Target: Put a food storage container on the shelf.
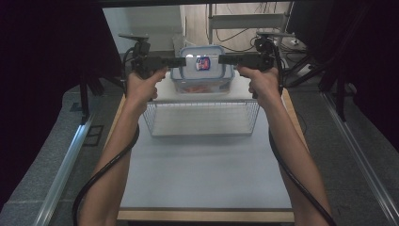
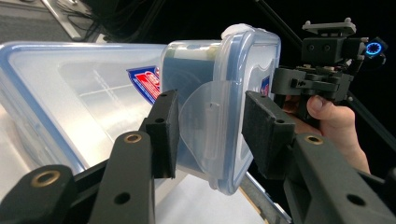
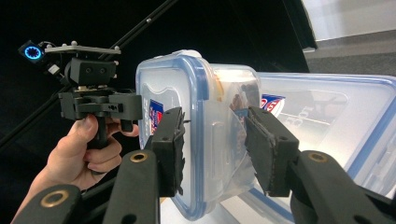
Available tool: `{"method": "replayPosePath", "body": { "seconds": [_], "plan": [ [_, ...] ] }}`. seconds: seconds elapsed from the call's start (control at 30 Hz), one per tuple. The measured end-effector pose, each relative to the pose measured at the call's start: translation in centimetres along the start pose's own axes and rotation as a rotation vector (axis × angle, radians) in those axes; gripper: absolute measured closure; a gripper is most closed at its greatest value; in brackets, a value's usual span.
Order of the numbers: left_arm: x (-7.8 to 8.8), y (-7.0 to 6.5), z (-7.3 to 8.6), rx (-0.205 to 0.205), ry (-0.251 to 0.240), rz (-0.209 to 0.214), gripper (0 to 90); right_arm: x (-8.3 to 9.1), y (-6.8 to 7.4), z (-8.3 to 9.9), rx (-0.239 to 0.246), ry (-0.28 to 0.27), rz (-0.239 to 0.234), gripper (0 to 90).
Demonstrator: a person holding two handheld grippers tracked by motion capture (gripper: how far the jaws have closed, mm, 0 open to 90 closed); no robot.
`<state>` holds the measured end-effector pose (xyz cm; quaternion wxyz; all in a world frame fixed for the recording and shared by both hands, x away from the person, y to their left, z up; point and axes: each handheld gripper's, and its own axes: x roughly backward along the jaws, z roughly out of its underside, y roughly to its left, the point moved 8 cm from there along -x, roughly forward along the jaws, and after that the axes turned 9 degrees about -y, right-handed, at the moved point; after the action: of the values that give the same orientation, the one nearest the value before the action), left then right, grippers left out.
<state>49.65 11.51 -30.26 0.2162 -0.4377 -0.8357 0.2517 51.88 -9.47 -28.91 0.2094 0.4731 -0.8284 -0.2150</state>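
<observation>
Clear lidded container (image 1: 202,63) held above the table's far edge, over a larger lidded box (image 1: 203,86) beyond the wire basket (image 1: 202,117). Left gripper (image 1: 179,61) and right gripper (image 1: 225,59) each clamp an opposite end of the container, at its lid latch flaps (image 2: 205,123).

A white-topped table (image 1: 202,165) with a wooden edge stands on a grey floor (image 1: 42,160). Metal rails (image 1: 61,169) run along the floor on both sides of it. Black curtains (image 1: 42,52) close off the left and right, leaving those sides very dark. Beyond the table the floor turns light, perhaps wood, and a pale metal frame (image 1: 244,21) stands there with cables (image 1: 244,42) trailing about its foot. The tabletop is evenly lit from above.
</observation>
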Motion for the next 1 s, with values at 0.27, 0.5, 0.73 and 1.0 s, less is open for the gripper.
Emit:
{"method": "replayPosePath", "body": {
  "seconds": [0.27, 0.5, 0.73, 1.0],
  "plan": [
    [-0.3, 0.1, -0.3, -0.005, -0.004, -0.046, 56.3, -0.3, -0.7, -0.2, -0.024, -0.003, 0.004, 56.3],
    [-0.9, 0.3, -0.2, -0.021, 0.011, -0.096, 52.3, -1.0, -1.2, -0.2, 0.043, 0.013, 0.089, 58.8],
    [-1.1, 0.9, -0.7, -0.025, -0.009, -0.132, 49.9, -1.4, -1.4, 0.0, 0.043, -0.001, 0.094, 56.7],
    [-1.5, 1.3, -1.2, -0.054, -0.02, -0.18, 50.7, -1.2, -1.5, 0.1, 0.02, -0.03, 0.093, 54.2]
  ]
}}
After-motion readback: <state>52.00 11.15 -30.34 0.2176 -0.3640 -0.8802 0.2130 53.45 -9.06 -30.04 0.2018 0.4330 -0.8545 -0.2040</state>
